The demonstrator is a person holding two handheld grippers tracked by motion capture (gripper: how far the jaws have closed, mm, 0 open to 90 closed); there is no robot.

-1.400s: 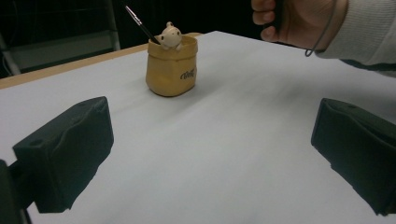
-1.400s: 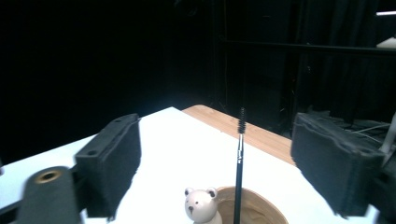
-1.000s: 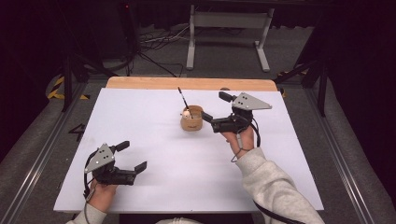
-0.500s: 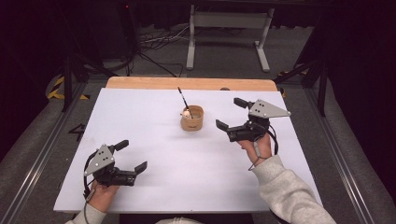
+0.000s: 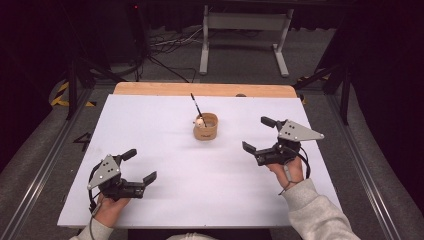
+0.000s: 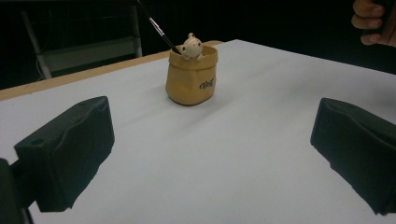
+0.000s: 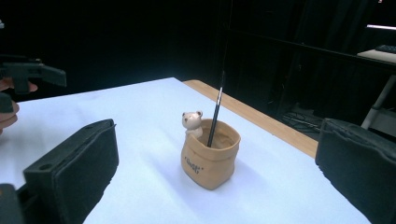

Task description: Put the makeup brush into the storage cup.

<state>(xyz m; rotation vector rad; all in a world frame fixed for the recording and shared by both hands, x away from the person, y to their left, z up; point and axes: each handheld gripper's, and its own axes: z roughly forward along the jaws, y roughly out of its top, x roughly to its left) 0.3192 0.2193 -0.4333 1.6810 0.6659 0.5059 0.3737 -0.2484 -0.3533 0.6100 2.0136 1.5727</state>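
Left gripper (image 5: pixel 141 166): near-left part of the table (image 5: pixel 150 125), held in a hand (image 5: pixel 111 207) that enters from the bottom edge. Jaws wide apart, nothing between them. Grey plate on top. In the left gripper view its two black jaws stand at the frame's far sides, bare white surface between, the pot straight ahead and well apart.

Pot (image 5: pixel 205 127): tan, bag-shaped, upright, middle of the table toward the far side, roughly between the two grippers and beyond both. Dark lettering on its side in both gripper views; not legible. Touched by neither gripper.

Bear (image 7: pixel 192 123): small pale figure at the pot's rim, head above the edge.

Brush (image 5: pixel 195 105): thin, dark, standing in the pot, leaning against the rim beside the bear; in the high view the upper end tilts away toward the far left.

Right gripper (image 5: pixel 257 135): right part of the table, level with the pot's near side, held in a hand (image 5: pixel 286 170) with a pale sleeve (image 5: pixel 315 212). Jaws wide apart, nothing between them, pointing left. In the right gripper view the pot sits between its jaws but well ahead, apart from both.

Far edge: a bare wooden strip (image 5: pixel 205 89) beyond the white surface.
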